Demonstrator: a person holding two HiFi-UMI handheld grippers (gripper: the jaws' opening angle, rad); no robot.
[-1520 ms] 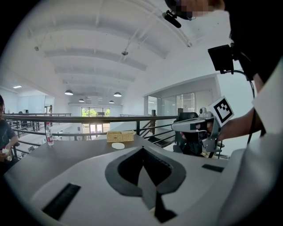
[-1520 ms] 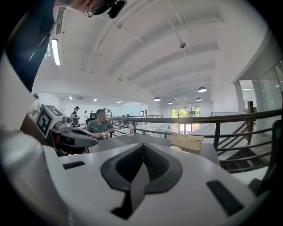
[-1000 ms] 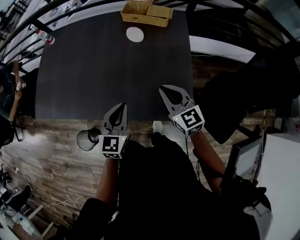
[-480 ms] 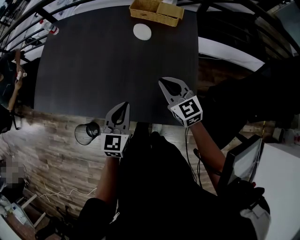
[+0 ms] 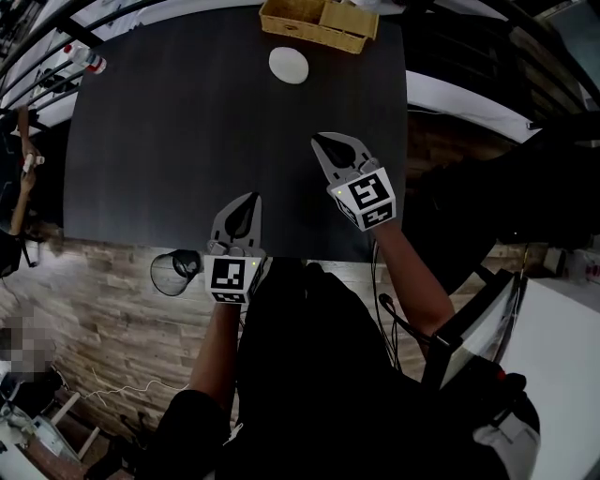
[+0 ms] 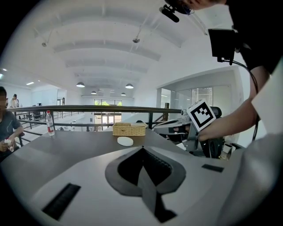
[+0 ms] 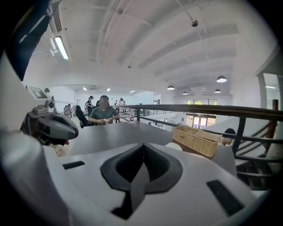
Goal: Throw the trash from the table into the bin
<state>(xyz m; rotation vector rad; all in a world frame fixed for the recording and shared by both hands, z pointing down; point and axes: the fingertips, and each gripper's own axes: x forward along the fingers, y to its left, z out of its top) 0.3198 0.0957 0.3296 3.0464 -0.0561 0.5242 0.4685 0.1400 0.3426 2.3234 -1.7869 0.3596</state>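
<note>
1 table (image 5: 187, 141), 1 wicker basket (image 5: 319, 23), 1 white trash wad (image 5: 289, 65), 1 bottle (image 5: 82, 58), 1 bin (image 5: 173, 272), 2 grippers: left gripper (image 5: 248, 202), right gripper (image 5: 323, 143).

Right claw (image 7: 143, 145) closed (empty); wicker basket (image 7: 196, 140) ahead on table (image 7: 110, 134).

I see the table (image 5: 187, 141) open from its near edge to the wad (image 5: 288, 65), a free lane for reaching across. Just behind the wad a basket (image 5: 317, 22) blocks the far edge. A bottle (image 5: 82, 59) stands at the far left corner. The bin (image 5: 174, 272) sits on the floor left of the near edge, mouth unblocked.
</note>
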